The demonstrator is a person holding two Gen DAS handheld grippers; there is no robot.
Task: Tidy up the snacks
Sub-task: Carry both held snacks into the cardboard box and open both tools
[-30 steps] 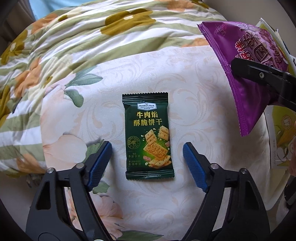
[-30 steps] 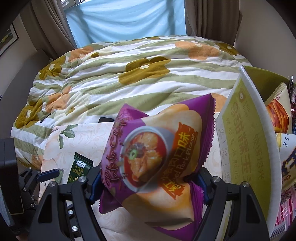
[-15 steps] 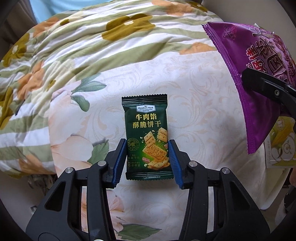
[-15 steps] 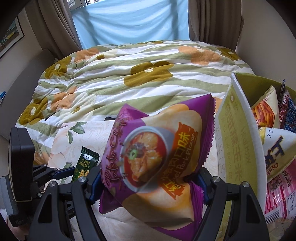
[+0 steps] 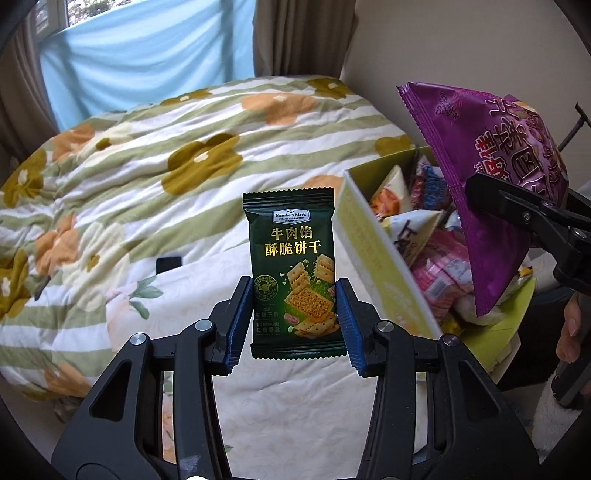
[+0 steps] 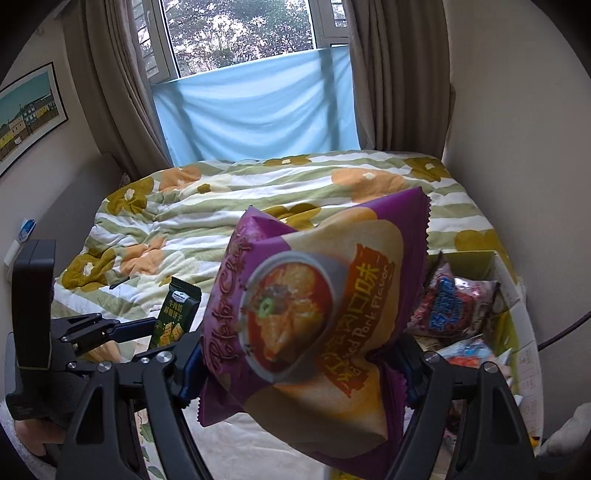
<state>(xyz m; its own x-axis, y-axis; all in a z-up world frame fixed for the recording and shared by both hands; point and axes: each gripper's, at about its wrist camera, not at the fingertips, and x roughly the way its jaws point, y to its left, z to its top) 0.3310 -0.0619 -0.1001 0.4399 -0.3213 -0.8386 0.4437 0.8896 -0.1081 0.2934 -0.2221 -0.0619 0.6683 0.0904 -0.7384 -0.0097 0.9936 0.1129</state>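
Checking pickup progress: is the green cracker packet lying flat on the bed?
No, the green cracker packet is upright above the bedding, pinched between the left tool's blue pads.

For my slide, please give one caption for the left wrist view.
Left gripper lifts a green cracker packet beside the snack box; right gripper holds a purple chip bag.

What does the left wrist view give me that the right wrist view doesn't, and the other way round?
Left wrist only: the green cracker packet's full front, clamped low between the left gripper's blue pads. Right wrist only: the purple chip bag's printed front squeezed in the right gripper, the window and a framed picture. Both: the two packets, the floral blanket, the blue cloth and the yellow-green box already holding snacks.
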